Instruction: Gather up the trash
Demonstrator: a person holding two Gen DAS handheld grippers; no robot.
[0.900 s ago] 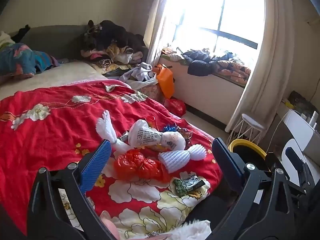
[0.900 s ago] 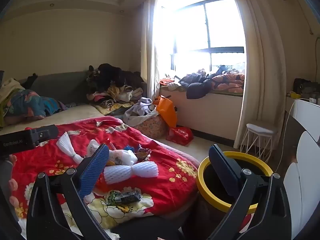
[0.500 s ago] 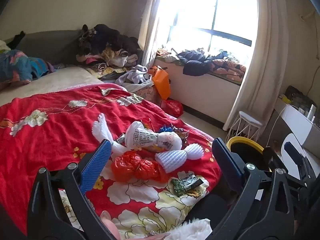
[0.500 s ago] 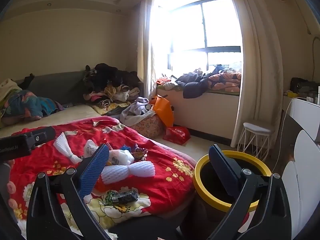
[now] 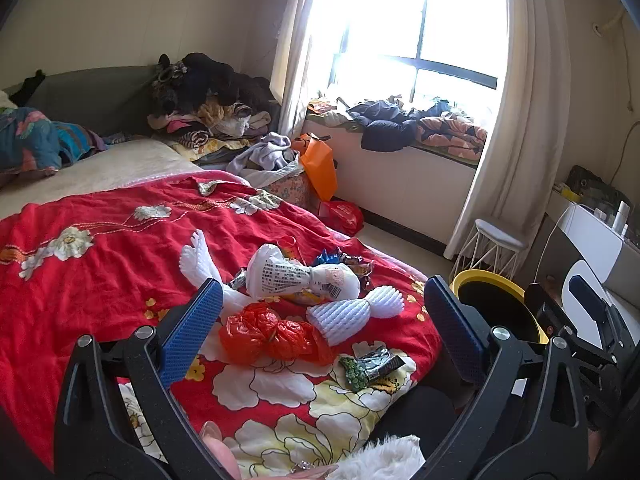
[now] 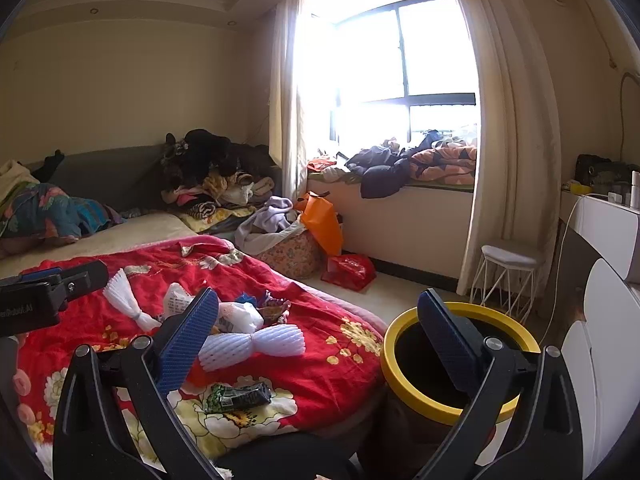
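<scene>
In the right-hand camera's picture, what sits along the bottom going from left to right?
Red flowered blanket → dark snack wrapper → white foam net → yellow-rimmed bin → white stool.

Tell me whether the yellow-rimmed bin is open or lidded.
Open: the yellow-rimmed bin shows a dark uncovered mouth, no lid on it.

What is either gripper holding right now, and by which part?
Nothing. The left gripper and right gripper both stand open and empty; the trash lies untouched on the bed.
</scene>
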